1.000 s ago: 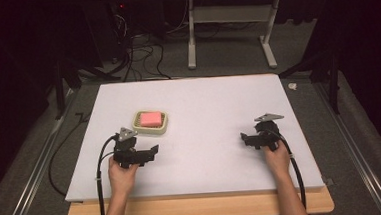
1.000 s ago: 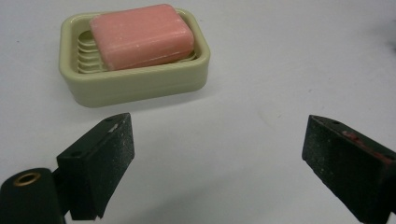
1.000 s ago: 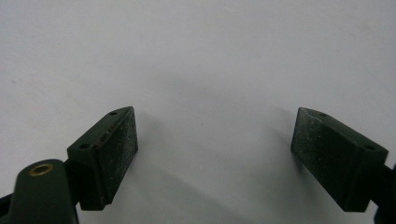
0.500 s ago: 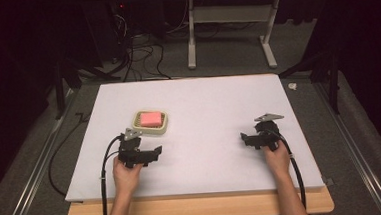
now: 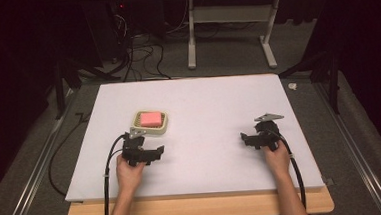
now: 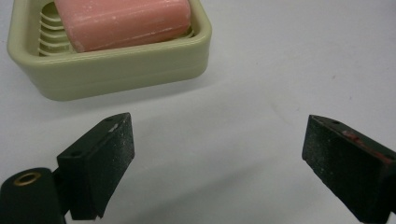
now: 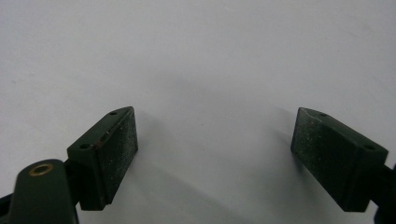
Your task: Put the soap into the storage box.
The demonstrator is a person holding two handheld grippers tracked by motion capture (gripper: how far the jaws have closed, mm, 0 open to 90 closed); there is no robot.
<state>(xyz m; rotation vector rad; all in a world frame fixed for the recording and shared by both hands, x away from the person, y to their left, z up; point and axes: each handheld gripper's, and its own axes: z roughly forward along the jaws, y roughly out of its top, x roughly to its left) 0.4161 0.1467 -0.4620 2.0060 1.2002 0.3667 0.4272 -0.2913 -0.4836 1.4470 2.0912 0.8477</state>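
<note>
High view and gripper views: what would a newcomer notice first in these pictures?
The pink soap bar stands out first, lying in a pale green soap dish on the left part of the white table. Just below it the left gripper hangs open and empty, apart from the dish. The right gripper, open too, is over bare table.

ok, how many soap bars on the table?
1. The pink soap bar lies in the soap dish, left of the table's middle, just beyond the open left gripper.

The table (image 5: 203, 101) is evenly lit from above; the surroundings are left dark. Soft shadows are cast beneath the fingers (image 7: 105, 158). Slight softness is seen in the close views.
</note>
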